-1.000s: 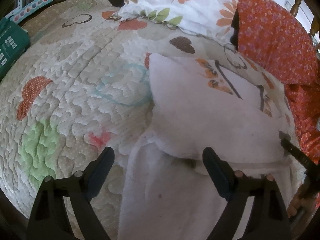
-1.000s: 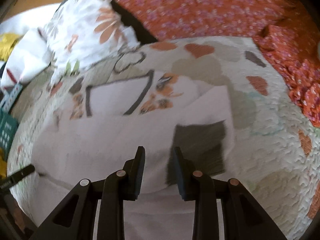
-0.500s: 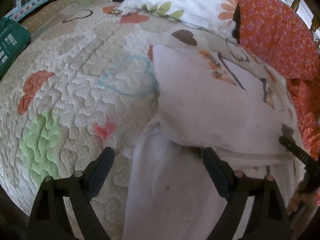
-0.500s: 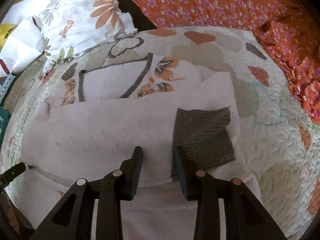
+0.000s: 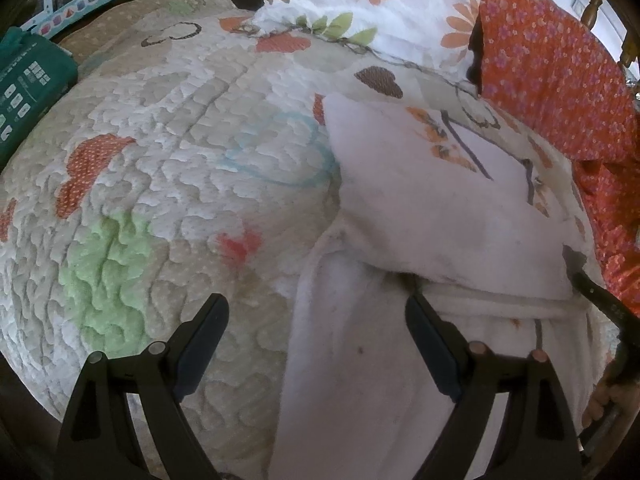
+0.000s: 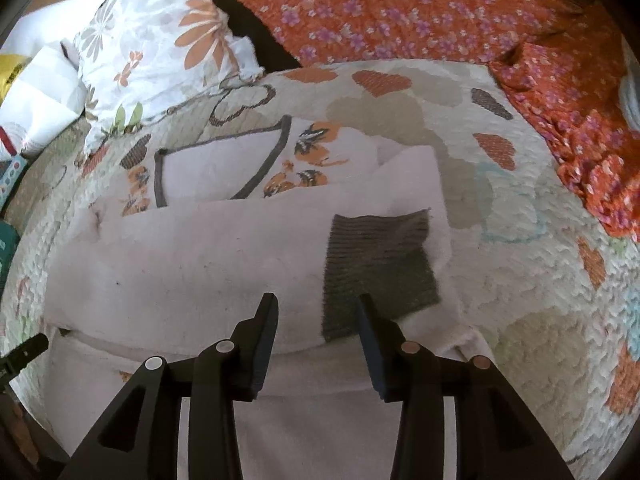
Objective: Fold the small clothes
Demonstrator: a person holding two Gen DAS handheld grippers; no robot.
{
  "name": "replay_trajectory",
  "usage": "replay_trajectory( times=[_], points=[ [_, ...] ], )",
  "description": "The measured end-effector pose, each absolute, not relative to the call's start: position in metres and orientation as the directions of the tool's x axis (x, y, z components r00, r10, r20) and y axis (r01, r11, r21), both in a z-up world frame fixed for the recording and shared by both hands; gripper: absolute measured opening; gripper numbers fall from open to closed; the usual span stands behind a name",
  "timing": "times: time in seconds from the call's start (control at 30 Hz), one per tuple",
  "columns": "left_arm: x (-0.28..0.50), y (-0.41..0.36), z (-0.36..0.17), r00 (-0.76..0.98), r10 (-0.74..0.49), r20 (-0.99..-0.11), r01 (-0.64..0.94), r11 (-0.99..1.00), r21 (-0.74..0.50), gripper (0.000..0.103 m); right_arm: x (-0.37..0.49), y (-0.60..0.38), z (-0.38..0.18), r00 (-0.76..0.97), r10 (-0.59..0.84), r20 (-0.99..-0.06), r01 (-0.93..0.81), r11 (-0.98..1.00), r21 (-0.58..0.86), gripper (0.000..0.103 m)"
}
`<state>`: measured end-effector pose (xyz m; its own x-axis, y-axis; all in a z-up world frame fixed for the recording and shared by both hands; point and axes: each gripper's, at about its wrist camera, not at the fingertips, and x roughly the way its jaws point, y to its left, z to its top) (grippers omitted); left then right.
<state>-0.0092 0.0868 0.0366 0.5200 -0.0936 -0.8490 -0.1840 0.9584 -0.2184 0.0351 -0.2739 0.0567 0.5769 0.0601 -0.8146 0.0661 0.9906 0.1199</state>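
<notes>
On the quilted bedspread (image 6: 520,280), fleecy white garment (image 6: 200,264)

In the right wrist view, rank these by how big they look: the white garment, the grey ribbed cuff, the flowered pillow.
1. white garment
2. flowered pillow, though it lies farther off, so it may really be bigger than it looks
3. grey ribbed cuff

the garment (image 6: 192,264) lies on the quilt (image 6: 520,300); a pillow (image 6: 160,40) at eleven o'clock, a floral cloth (image 6: 400,8) at one.
</notes>
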Motion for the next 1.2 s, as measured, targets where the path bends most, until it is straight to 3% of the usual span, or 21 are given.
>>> replay_trajectory(
  times=[1.2],
  points=[
    [-0.046, 0.118, 0.051, 0.559, -0.096, -0.824, -0.217, 0.942, -0.257, 0.089, -0.021, -0.277, 0.039, 0.57, 0.063, -0.82, 0.151, 0.972, 0.18, 0.055]
  ],
)
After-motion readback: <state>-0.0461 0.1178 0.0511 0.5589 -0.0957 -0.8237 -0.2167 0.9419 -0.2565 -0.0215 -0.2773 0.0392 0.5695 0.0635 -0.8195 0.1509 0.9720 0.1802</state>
